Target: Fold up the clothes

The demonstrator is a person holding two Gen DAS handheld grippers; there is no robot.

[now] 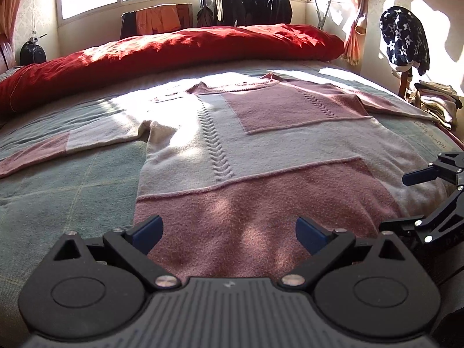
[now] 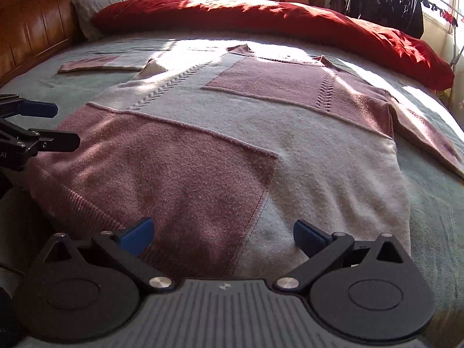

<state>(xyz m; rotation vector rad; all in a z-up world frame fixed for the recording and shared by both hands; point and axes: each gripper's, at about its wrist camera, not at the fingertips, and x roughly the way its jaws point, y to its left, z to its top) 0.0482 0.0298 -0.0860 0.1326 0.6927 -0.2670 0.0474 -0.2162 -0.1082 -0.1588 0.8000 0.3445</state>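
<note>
The pink-and-cream sweater (image 1: 261,145) is lying flat across the middle of the green bedspread (image 1: 72,179), sleeves out to both sides. The left gripper (image 1: 229,233) is hovering low over its hem at bottom centre, jaws spread wide, holding nothing. The right gripper (image 2: 223,233) is doing likewise, jaws spread over the hem.

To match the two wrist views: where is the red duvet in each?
Left wrist: red duvet spans the far side of the bed, under the window.
Right wrist: it runs from top centre to the right edge.
Shared landmark: the sweater.
</note>
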